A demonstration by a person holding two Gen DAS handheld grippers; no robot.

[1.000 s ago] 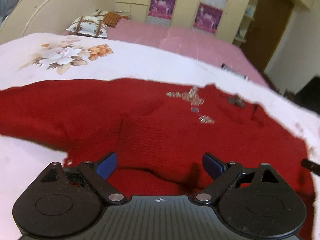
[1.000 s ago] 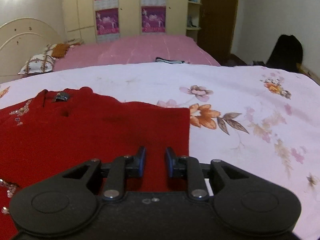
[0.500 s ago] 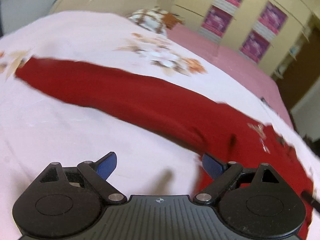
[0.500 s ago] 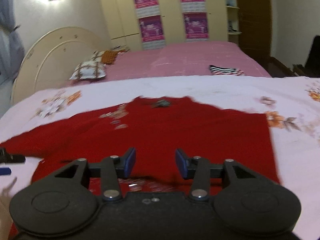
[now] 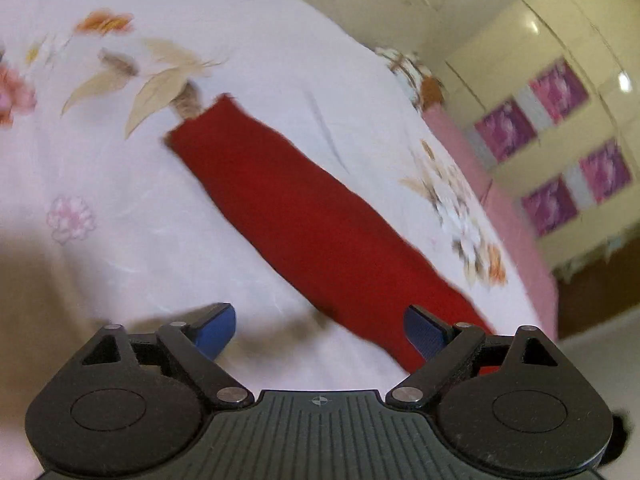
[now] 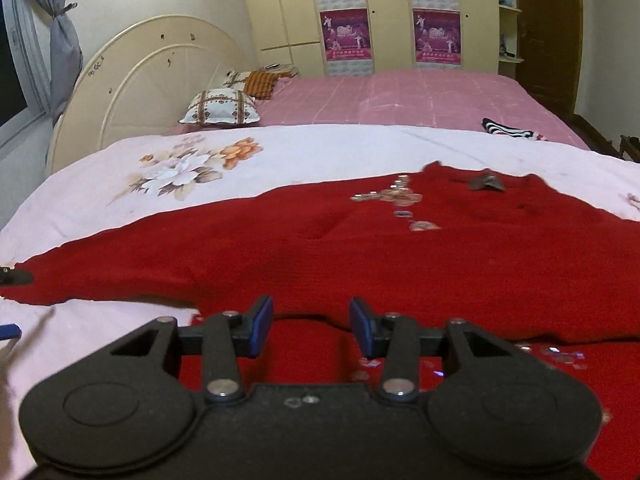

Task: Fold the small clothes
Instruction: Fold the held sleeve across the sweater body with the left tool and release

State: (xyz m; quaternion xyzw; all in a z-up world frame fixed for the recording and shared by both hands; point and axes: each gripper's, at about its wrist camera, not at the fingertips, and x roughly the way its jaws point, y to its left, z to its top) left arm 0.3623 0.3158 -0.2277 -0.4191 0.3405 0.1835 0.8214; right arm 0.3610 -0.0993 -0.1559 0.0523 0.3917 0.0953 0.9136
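Sweater sleeve not yet caught: risks for the fold

Sweater (image 6: 400, 256) lies spread on the flowered sheet (image 6: 120, 184), its red body just ahead of the right gripper (image 6: 311, 326) and running out to both sides of it. The long sleeve (image 5: 304, 220) stretches away from the left gripper (image 5: 320, 326), starting near its right finger and ending far ahead and to the left, at the cuff.

The left gripper has its jaws wide apart but they are closing. Only bare sheet is between them; the sleeve passes beside the right finger, and I cannot tell if it touches. The right gripper stands partly open over the sweater's lower part, where a fold of cloth seems to lie, and its pads press nothing, so both grippers hold nothing.

In my judgement the first danger is at the left side. If the jaws finish closing where they are, they may pinch the sheet and not the sleeve, or take both together, and then the sheet would lift with the fold. The view of the left camera is blurred and tilted, so the aim is hard to judge.

The second danger is the knit itself. It looks thick and soft, so a grasp on only one layer may let the sleeve sag and twist.

The shiny beads (image 6: 396, 196) near the collar, far ahead of the right gripper, could catch on a finger if it is dragged over them. A loose hold on the right could also let the cloth under it slide open.
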